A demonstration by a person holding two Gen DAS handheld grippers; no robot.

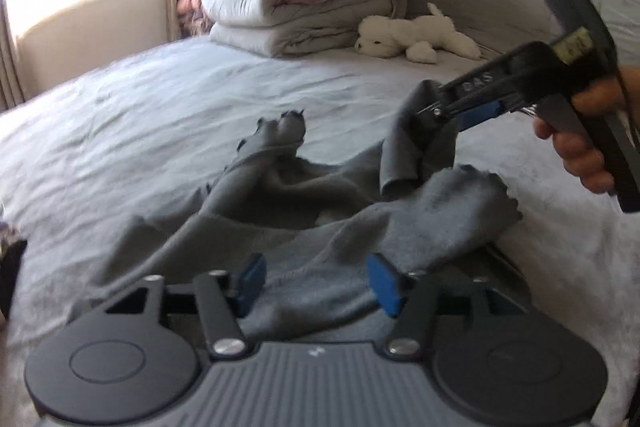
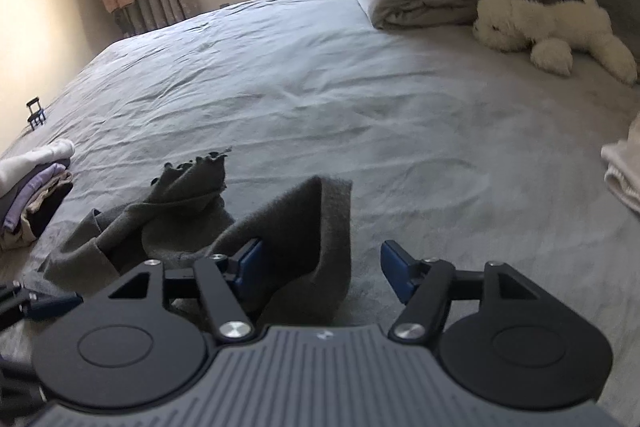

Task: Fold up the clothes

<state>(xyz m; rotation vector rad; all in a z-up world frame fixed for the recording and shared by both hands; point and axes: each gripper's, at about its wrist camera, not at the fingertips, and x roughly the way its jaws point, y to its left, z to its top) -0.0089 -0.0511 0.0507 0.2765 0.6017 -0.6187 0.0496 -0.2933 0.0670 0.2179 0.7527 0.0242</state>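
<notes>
While the grey garment lies crumpled on the bed, both tools stand over it with nothing pinched.

Garment: 1 dark grey, fleecy piece, bunched in loose ridges on the near part of the bed sheet; a sleeve-like end with a frilled cuff sticks up, and a frilled edge shows on the right in the left wrist view.

Left gripper: jaws apart, blue pads on either side of a flat stretch of cloth, not pressing it.

Right gripper: jaws apart; a raised fold of cloth leans against the left pad, with the right pad clear of it. A hand holds this tool.

Risk: the raised fold looks likely to flop once nothing supports it, so a crooked crease could set in.

Risk: closing on a bunched ridge may catch 2 layers at once and drag the whole piece instead of one edge.

Surroundings: a stack of folded clothes sits near the garment's left; folded quilts and a white plush dog lie well apart at the headboard end.
</notes>
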